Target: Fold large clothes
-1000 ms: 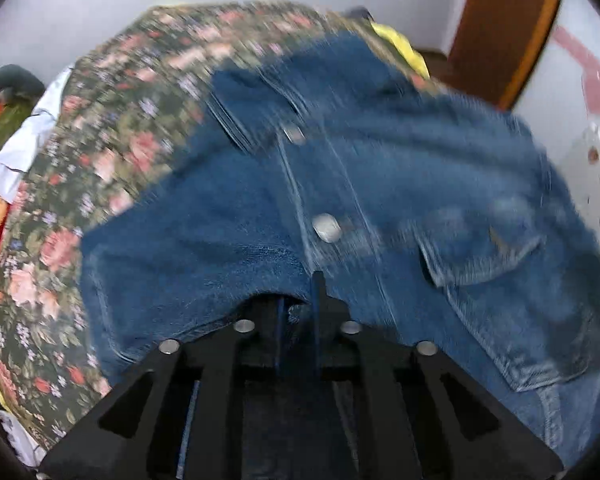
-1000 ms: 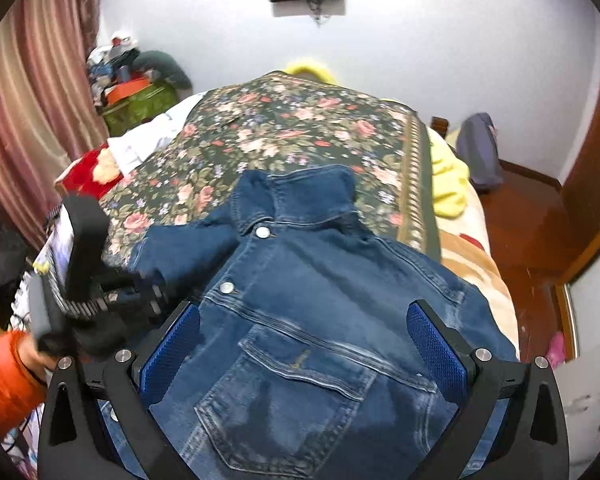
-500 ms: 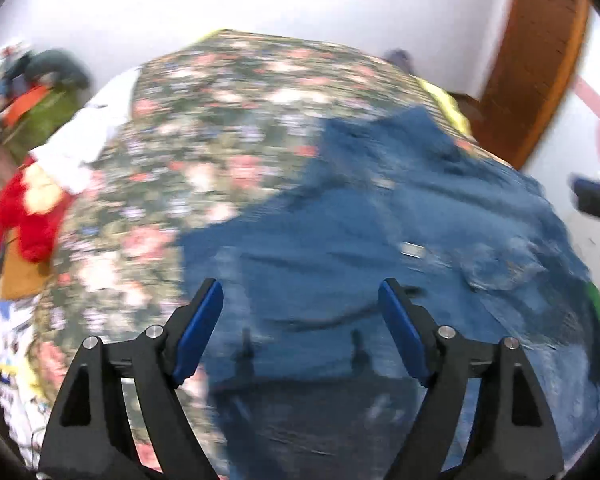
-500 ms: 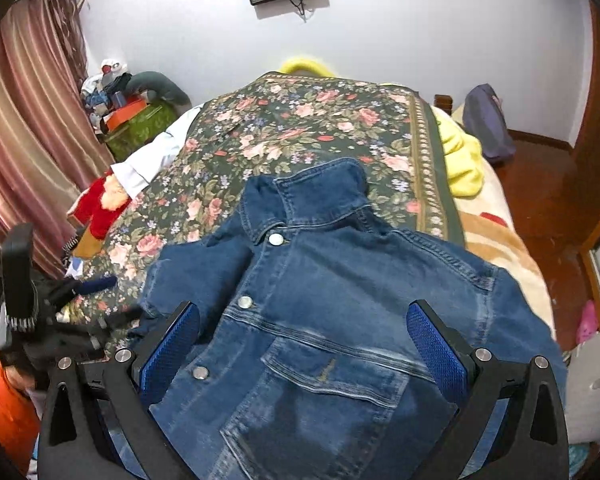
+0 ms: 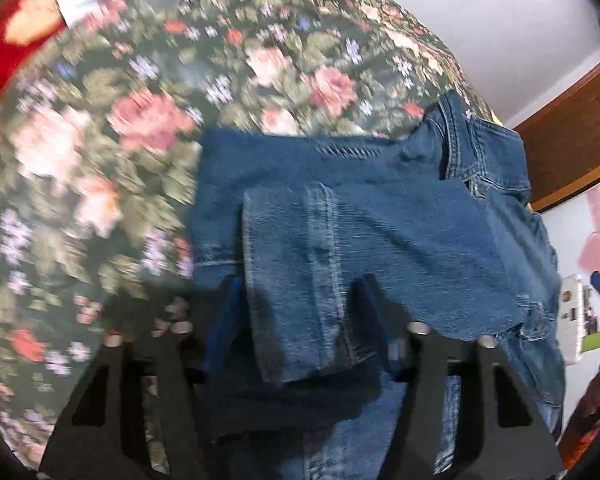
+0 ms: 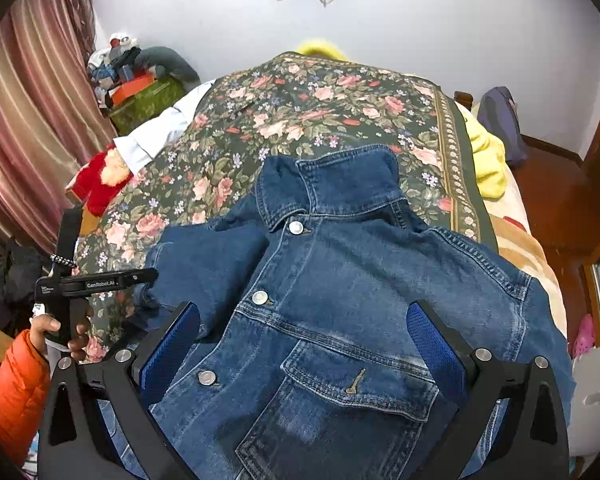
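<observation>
A blue denim jacket [image 6: 340, 280] lies face up, buttoned, on the flowered bedspread [image 6: 300, 112], collar towards the far wall. Its left sleeve [image 6: 204, 264] is folded in beside the body. In the left wrist view the jacket [image 5: 420, 184] fills the right half, and the sleeve's cuff end [image 5: 300, 280] lies between the fingers of my left gripper [image 5: 298, 292]. Those jaws are closing around it, and I see no firm pinch. A hand in an orange sleeve holds that left gripper [image 6: 148, 280] at the bed's left edge. My right gripper [image 6: 300, 332] hovers wide open over the jacket's chest pocket.
A red plush toy [image 6: 100, 180] and a white cloth [image 6: 160, 136] lie along the bed's left side. A yellow blanket [image 6: 488, 156] and a grey bag [image 6: 500, 124] are at the right. A striped curtain [image 6: 28, 100] hangs at the left, clutter [image 6: 148, 96] fills the far corner.
My left gripper let go of the jacket's front edge, opened wide, swung left and rolled, and now narrows over the folded sleeve. The right gripper shifted slightly and stays open.
</observation>
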`<state>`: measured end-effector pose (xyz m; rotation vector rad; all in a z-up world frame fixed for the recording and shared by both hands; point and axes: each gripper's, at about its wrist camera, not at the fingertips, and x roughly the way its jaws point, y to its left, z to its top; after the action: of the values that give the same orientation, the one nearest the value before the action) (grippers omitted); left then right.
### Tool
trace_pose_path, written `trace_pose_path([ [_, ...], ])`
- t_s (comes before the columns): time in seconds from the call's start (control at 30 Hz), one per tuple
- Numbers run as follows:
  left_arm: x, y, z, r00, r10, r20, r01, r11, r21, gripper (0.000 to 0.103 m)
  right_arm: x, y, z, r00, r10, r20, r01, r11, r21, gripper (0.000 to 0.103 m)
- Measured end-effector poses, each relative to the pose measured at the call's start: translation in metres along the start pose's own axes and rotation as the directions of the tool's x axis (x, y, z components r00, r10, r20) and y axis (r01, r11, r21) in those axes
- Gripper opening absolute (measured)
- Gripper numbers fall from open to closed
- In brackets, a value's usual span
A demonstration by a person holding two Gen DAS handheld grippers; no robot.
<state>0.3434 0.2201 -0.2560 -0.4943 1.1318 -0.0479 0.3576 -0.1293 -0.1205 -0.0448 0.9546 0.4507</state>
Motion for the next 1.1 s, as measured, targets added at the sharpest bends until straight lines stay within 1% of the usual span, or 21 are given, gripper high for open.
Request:
trace_pose_path([
  [0.03,0.003,-0.002,0.000,1.000,0.004,-0.007,-0.004,1.000,-0.002,0.041,0.002,0.000,0.000,1.000,0.001,-0.004,-0.001,1.000,0.002,0.103],
  [0.1,0.001,-0.007,0.001,0.999,0.044,0.010,-0.044,0.999,0.018,0.033,0.006,-0.001,0.001,1.000,0.004,-0.012,-0.004,1.000,0.011,0.103],
  [0.17,-0.008,-0.015,0.004,0.996,0.074,0.042,-0.076,0.996,0.045,0.025,0.007,-0.003,0.001,1.000,0.009,-0.014,-0.008,1.000,0.017,0.103],
  [0.2,-0.014,-0.020,0.006,0.996,0.075,0.057,-0.078,0.995,0.058,0.021,0.007,-0.003,0.001,1.000,0.010,-0.014,-0.010,1.000,0.020,0.103],
  [0.27,-0.028,-0.028,0.012,0.993,0.078,0.091,-0.086,0.993,0.081,0.019,0.006,-0.007,-0.001,1.000,0.014,-0.011,-0.014,0.999,0.029,0.103],
  [0.37,-0.059,-0.065,0.020,0.979,0.090,0.181,-0.121,0.978,0.172,0.016,0.003,-0.013,-0.003,1.000,0.017,-0.005,-0.017,0.999,0.042,0.103],
  [0.47,-0.083,-0.103,0.026,0.965,0.070,0.253,-0.136,0.957,0.257,0.016,-0.003,-0.022,-0.005,1.000,0.023,0.008,-0.024,0.998,0.060,0.103],
  [0.5,-0.093,-0.123,0.027,0.960,0.053,0.275,-0.137,0.945,0.296,0.015,-0.007,-0.026,-0.006,0.999,0.029,0.018,-0.030,0.997,0.067,0.103],
  [0.53,-0.099,-0.137,0.027,0.957,0.037,0.287,-0.133,0.937,0.322,0.008,-0.010,-0.029,-0.008,0.999,0.030,0.025,-0.032,0.997,0.072,0.103],
  [0.57,-0.103,-0.153,0.029,0.956,0.018,0.292,-0.125,0.928,0.352,0.008,-0.014,-0.032,-0.009,0.999,0.031,0.033,-0.033,0.996,0.077,0.103],
  [0.67,-0.109,-0.209,0.025,0.956,-0.053,0.287,-0.085,0.889,0.449,0.008,-0.027,-0.045,-0.012,0.998,0.026,0.055,-0.032,0.995,0.096,0.103],
  [0.7,-0.106,-0.223,0.025,0.957,-0.066,0.283,-0.080,0.877,0.473,0.005,-0.032,-0.051,-0.014,0.998,0.021,0.064,-0.028,0.994,0.105,0.103],
  [0.73,-0.102,-0.242,0.021,0.958,-0.079,0.276,-0.075,0.859,0.507,0.005,-0.036,-0.055,-0.015,0.997,0.017,0.070,-0.025,0.993,0.113,0.103],
  [0.77,-0.097,-0.253,0.019,0.960,-0.087,0.265,-0.068,0.849,0.525,0.005,-0.041,-0.060,-0.017,0.997,0.015,0.076,-0.024,0.992,0.123,0.103],
  [0.83,-0.083,-0.285,0.009,0.969,-0.104,0.225,-0.046,0.818,0.573,0.005,-0.049,-0.073,-0.020,0.996,0.011,0.086,-0.024,0.989,0.148,0.103],
  [0.97,-0.049,-0.320,-0.009,0.986,-0.104,0.133,-0.005,0.769,0.640,0.005,-0.060,-0.091,-0.029,0.996,-0.011,0.091,-0.005,0.984,0.177,0.103],
  [1.03,-0.033,-0.329,-0.019,0.992,-0.093,0.082,0.016,0.755,0.655,0.005,-0.064,-0.099,-0.033,0.996,-0.017,0.088,0.000,0.981,0.194,0.103],
  [1.1,-0.025,-0.332,-0.027,0.995,-0.088,0.045,0.037,0.752,0.658,0.005,-0.066,-0.104,-0.036,0.997,-0.008,0.080,-0.009,0.978,0.208,0.103],
])
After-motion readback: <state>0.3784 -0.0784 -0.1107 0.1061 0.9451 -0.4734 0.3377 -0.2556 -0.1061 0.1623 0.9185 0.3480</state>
